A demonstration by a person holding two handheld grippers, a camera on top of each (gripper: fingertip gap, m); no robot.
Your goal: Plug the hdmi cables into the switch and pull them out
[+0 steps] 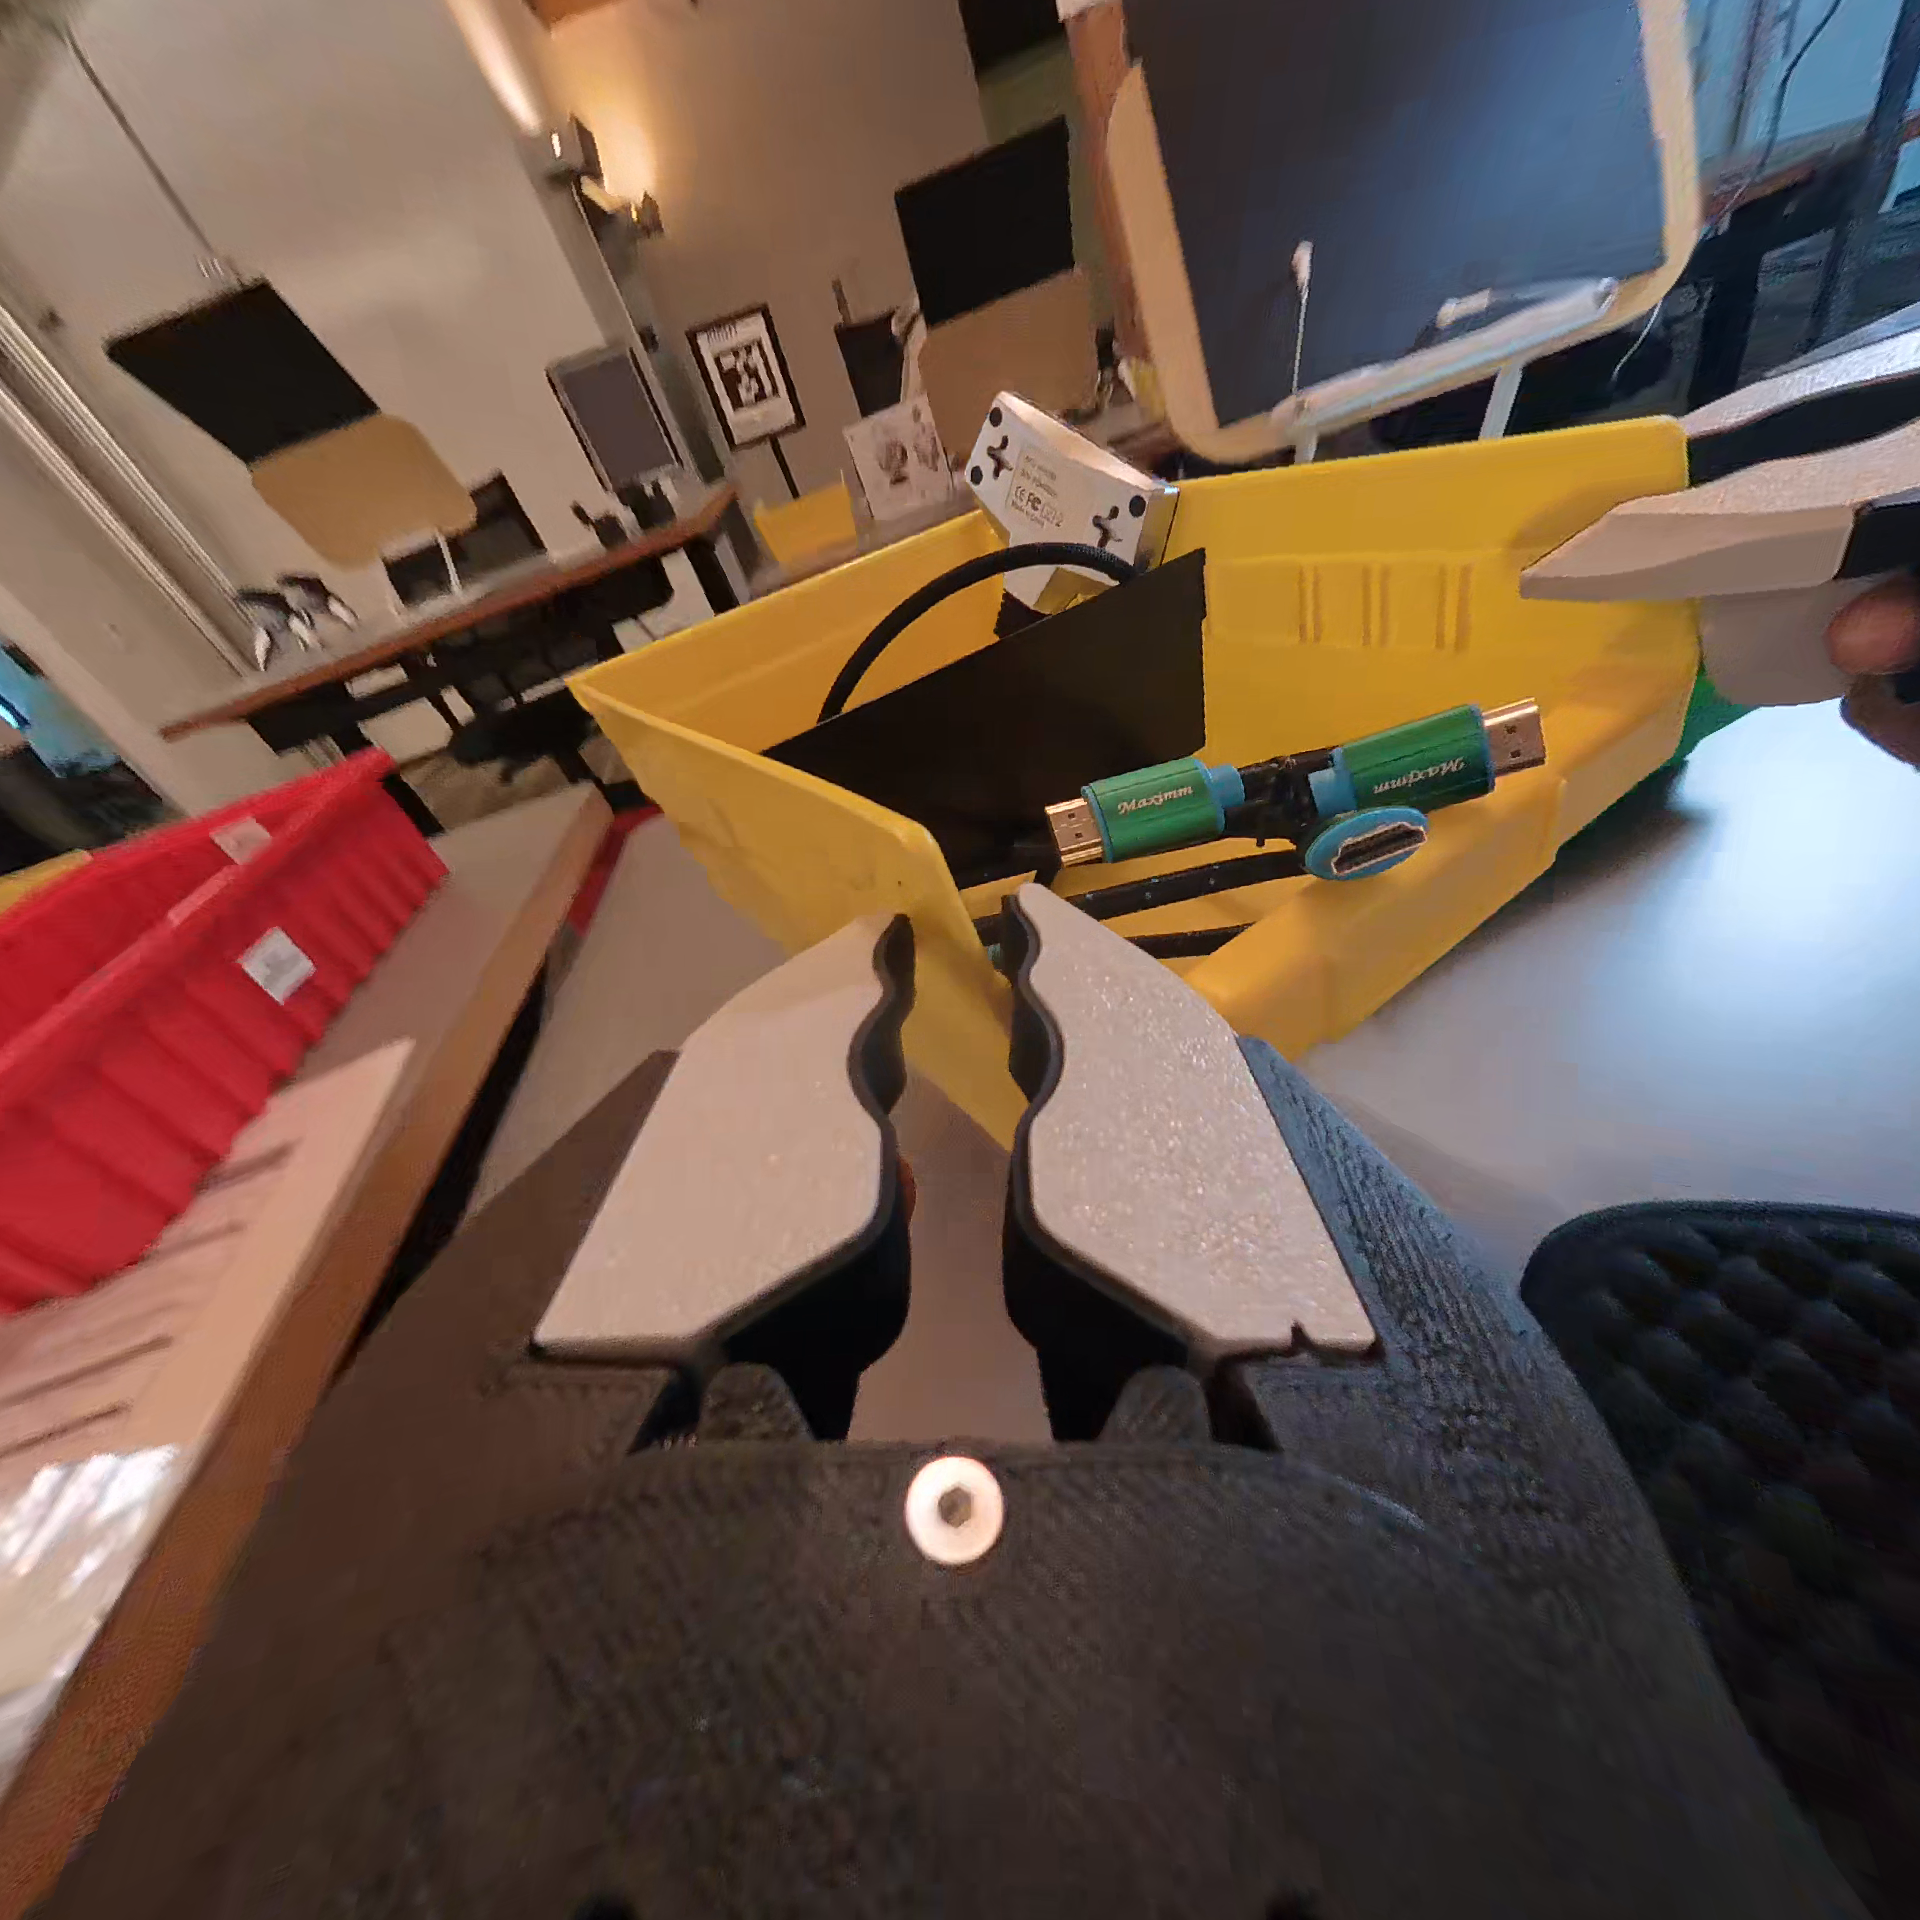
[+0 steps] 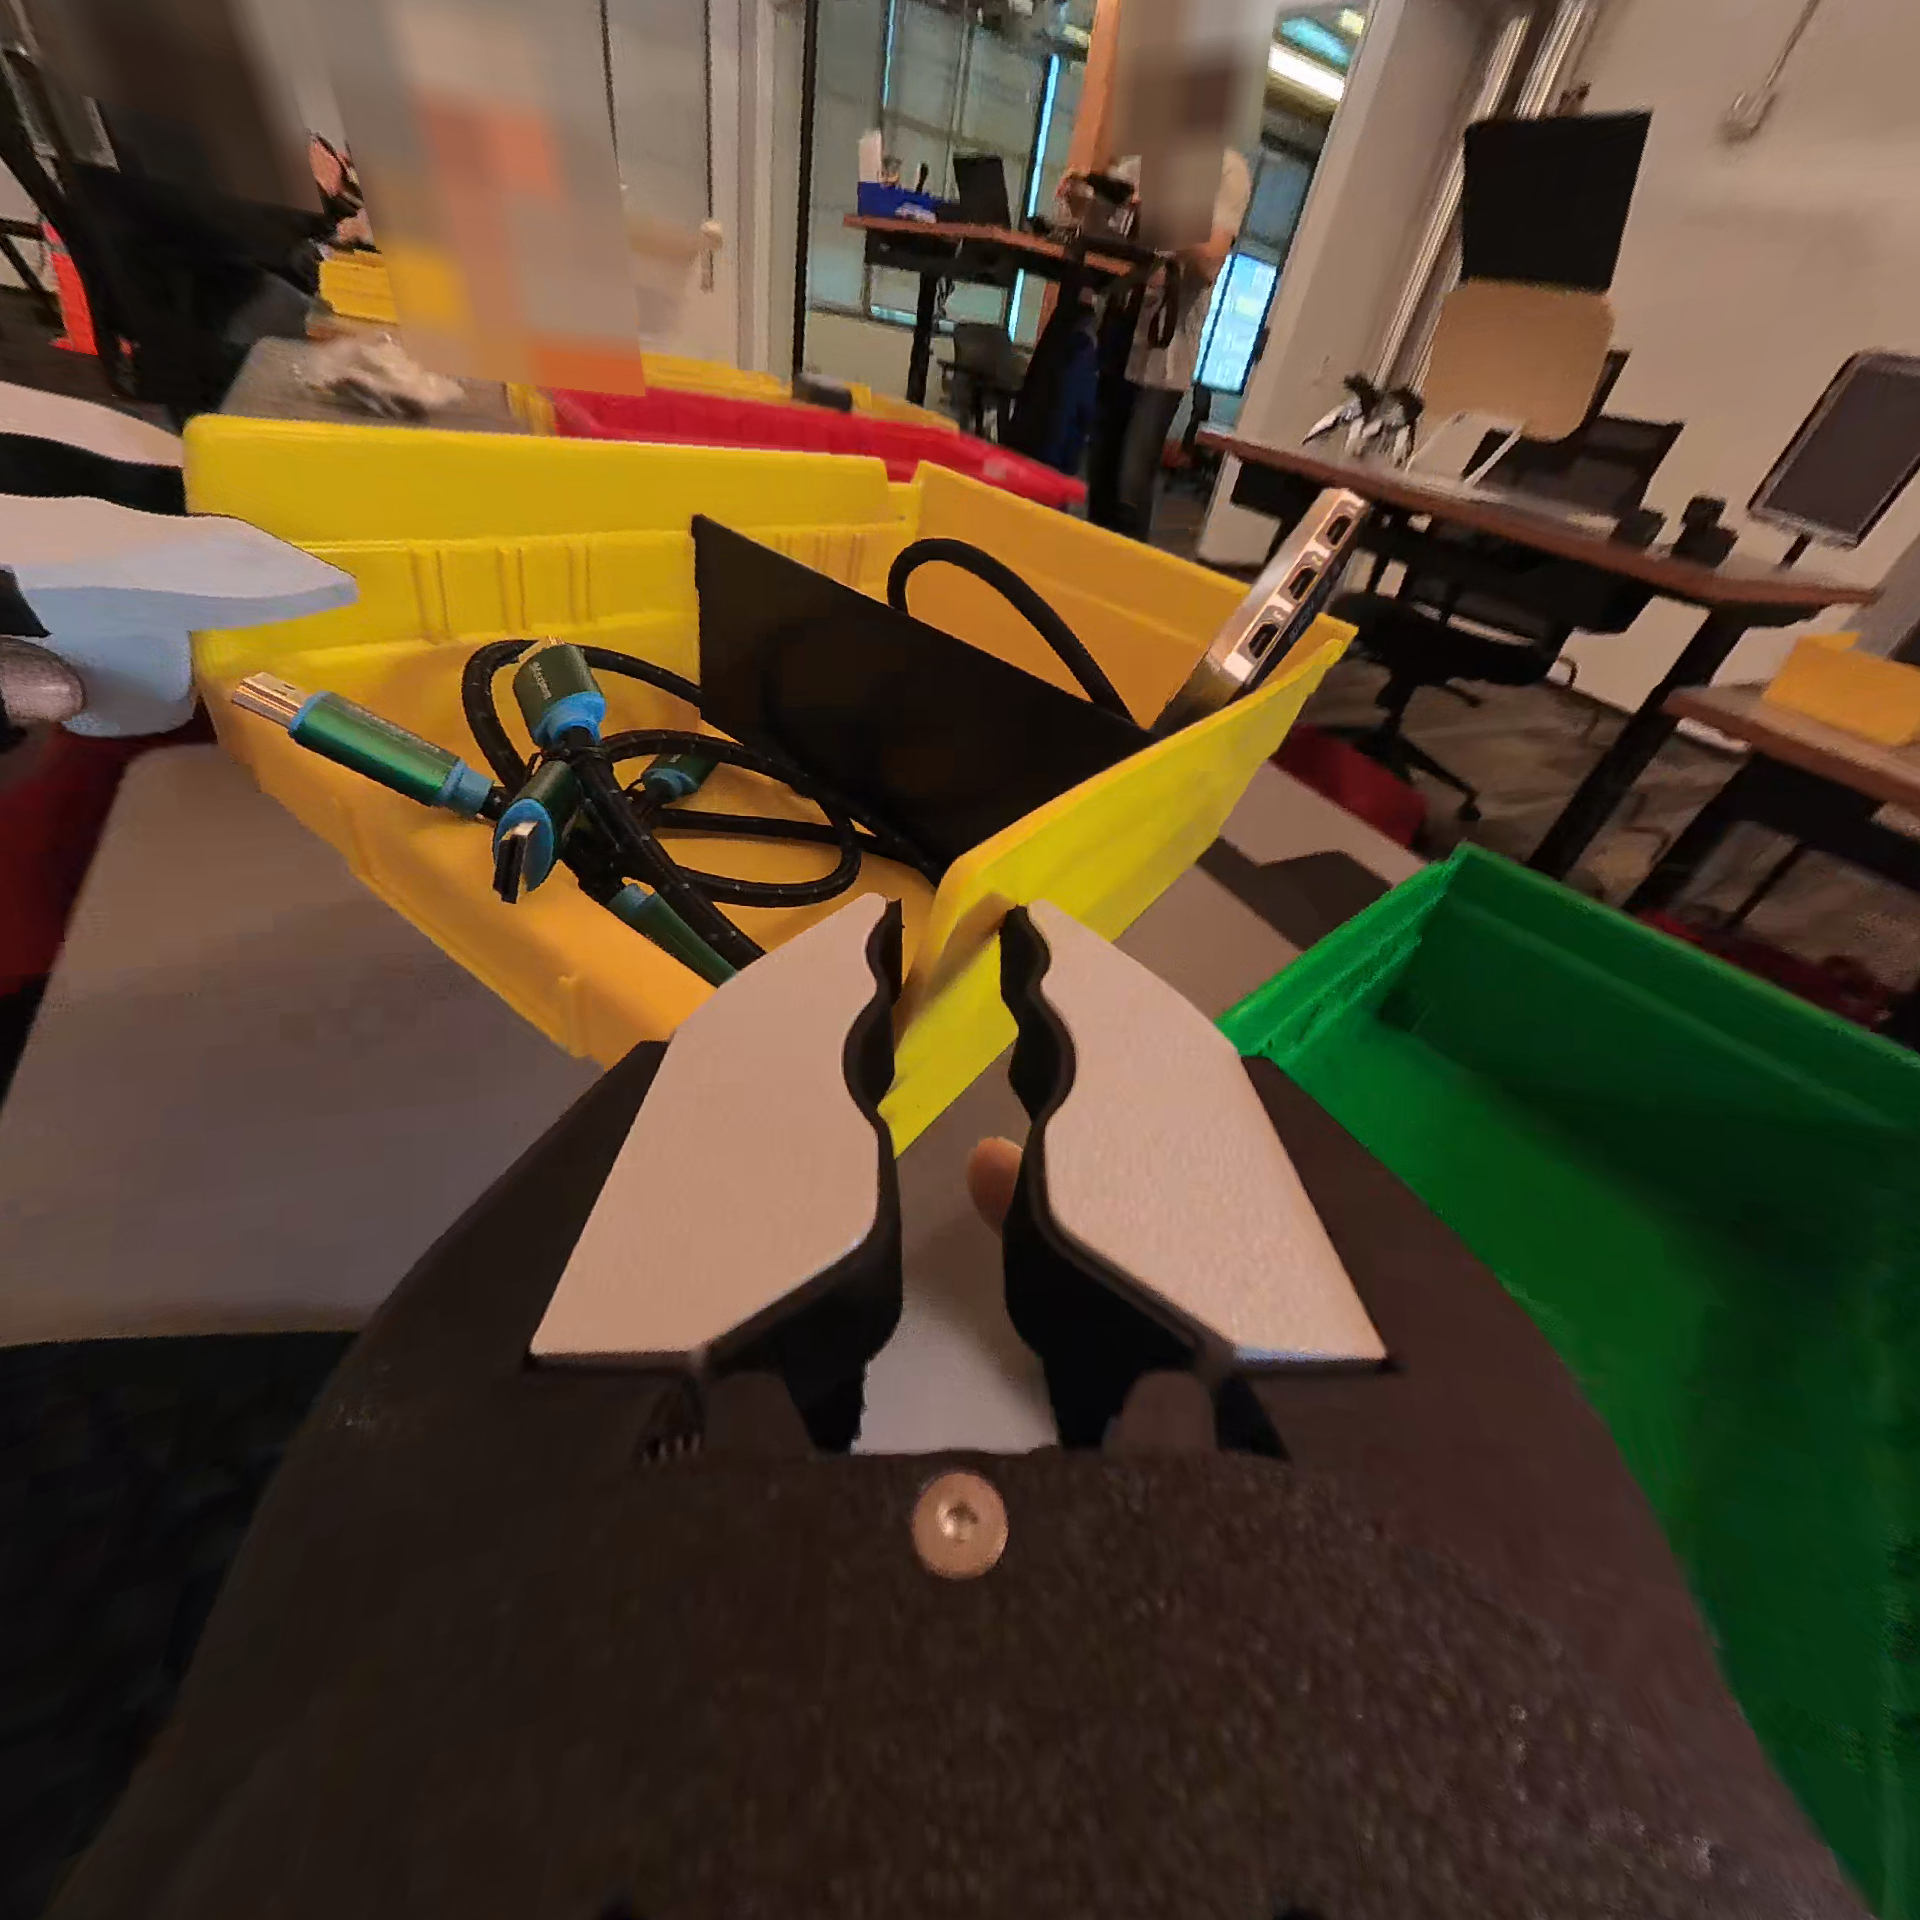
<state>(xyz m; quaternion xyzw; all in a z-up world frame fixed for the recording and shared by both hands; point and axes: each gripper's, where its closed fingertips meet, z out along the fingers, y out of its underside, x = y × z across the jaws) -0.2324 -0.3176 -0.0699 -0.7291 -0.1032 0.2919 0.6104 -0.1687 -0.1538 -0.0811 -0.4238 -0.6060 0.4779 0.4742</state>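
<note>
A yellow bin (image 1: 1351, 623) (image 2: 520, 488) stands on the grey table. It holds several black braided HDMI cables with green and blue plugs (image 1: 1153, 821) (image 2: 384, 743). A black divider (image 1: 1018, 707) (image 2: 904, 717) crosses it. Behind the divider a silver switch (image 1: 1070, 509) (image 2: 1288, 592) leans upright against the wall. My left gripper (image 1: 961, 925) is closed on the front end of the bin's left wall. My right gripper (image 2: 951, 920) is closed on the front end of its right wall. Each gripper also shows at the edge of the other's view, the right one (image 1: 1621, 582) and the left one (image 2: 208, 597).
Red bins (image 1: 177, 997) and a paper sheet (image 1: 156, 1299) lie to the left. A green bin (image 2: 1558, 1091) stands to the right of the yellow one. A black mesh surface (image 1: 1745, 1403) is near my left gripper. Desks, screens and a person (image 2: 1174, 312) are in the background. My hands' fingertips stand some 20 centimetres from each other.
</note>
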